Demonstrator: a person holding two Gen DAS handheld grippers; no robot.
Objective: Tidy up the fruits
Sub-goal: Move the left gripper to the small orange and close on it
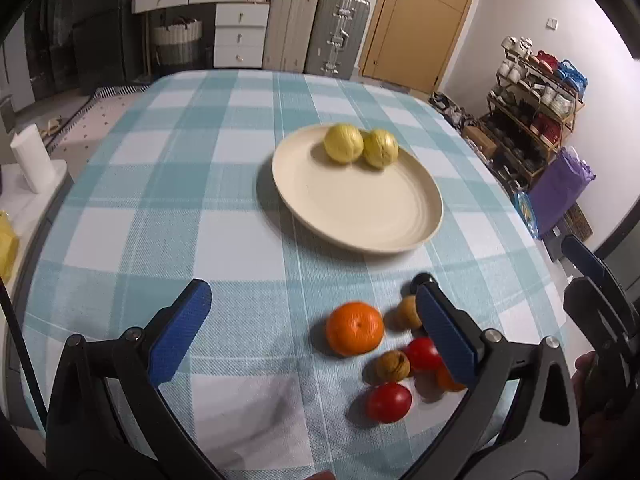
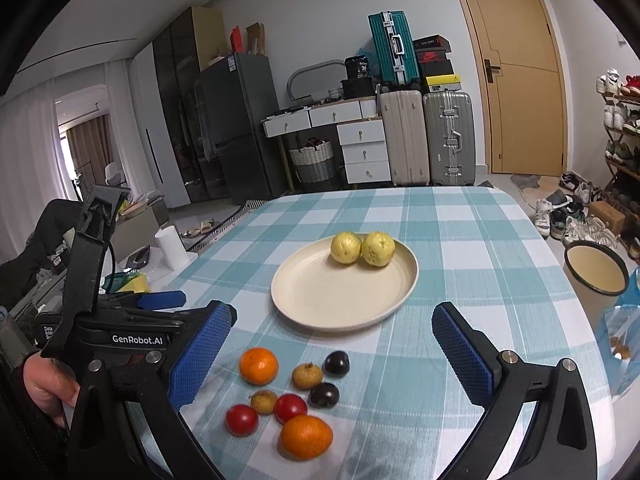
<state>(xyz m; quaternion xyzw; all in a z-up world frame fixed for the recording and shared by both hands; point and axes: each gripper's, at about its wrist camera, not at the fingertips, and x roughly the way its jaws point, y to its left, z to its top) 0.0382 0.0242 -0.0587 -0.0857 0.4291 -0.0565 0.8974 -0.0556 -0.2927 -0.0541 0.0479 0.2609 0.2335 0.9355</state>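
Nearest the cameras, both grippers hang over the near edge of the table (image 2: pixel 480 220), which is covered in a blue-and-white checked cloth. The left gripper (image 1: pixel 312 320) has its jaws spread wide with nothing between the pads. The right gripper (image 2: pixel 332 340) is likewise wide apart and empty; a hand (image 2: pixel 44 384) grips the left tool's handle at the left of the right wrist view.

Just beyond the fingers, near the table's near edge, lies a loose cluster of small fruit: two oranges (image 2: pixel 259 365) (image 2: pixel 306 437), two red tomatoes (image 2: pixel 241 420) (image 2: pixel 290 407), two brown fruits (image 2: pixel 307 376) (image 2: pixel 264 401) and two dark plums (image 2: pixel 336 363) (image 2: pixel 324 395).

Further in, at the table's middle, sits a cream plate (image 2: pixel 332 296). Two yellow-green fruits (image 2: pixel 346 247) (image 2: pixel 378 249) rest touching each other at its far rim
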